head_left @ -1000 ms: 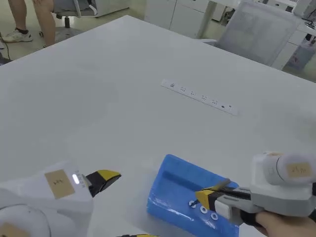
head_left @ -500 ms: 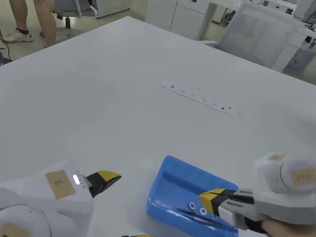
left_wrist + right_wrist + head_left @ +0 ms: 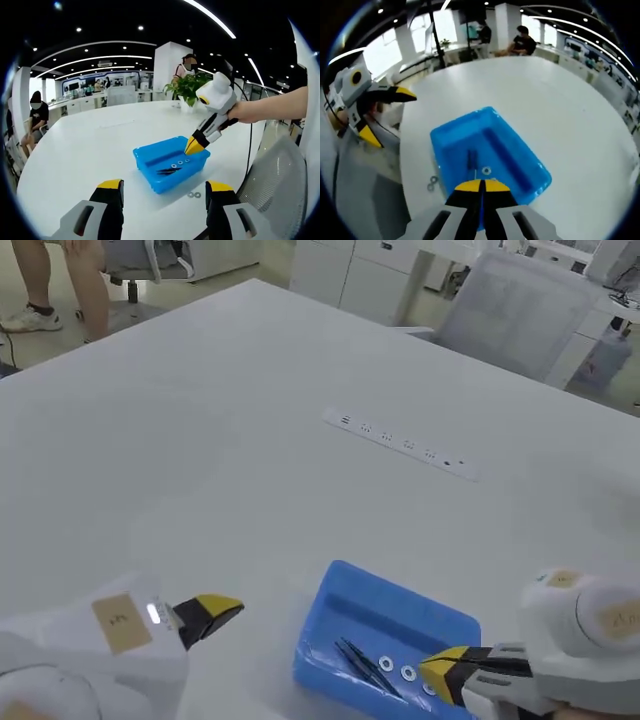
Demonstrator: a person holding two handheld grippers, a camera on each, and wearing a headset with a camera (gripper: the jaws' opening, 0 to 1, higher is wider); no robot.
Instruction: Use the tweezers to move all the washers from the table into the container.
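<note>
Two washers (image 3: 194,194) lie loose on the table (image 3: 200,440), just beside the near wall of the blue container (image 3: 150,175), and three more washers (image 3: 408,672) sit on its floor. The tweezers (image 3: 362,664) lie in there with them, held by neither gripper (an odd place for the tool, with work left). The right gripper (image 3: 481,186) hovers over the container's edge with its jaws pressed together and nothing between them. The left gripper (image 3: 165,185) hangs off to the side, jaws spread wide and empty.

To my eye the job sits between picks: the tool is down and two pieces are not yet in. The next move would call for lifting the tweezers out by their handle end, then pinching each thin ring flat off the tabletop.

As for writing, each gripper carries a tan sticker (image 3: 118,618) with a scrawl I can't make out. The markings on the power strip (image 3: 400,443) are too small to read.
</note>
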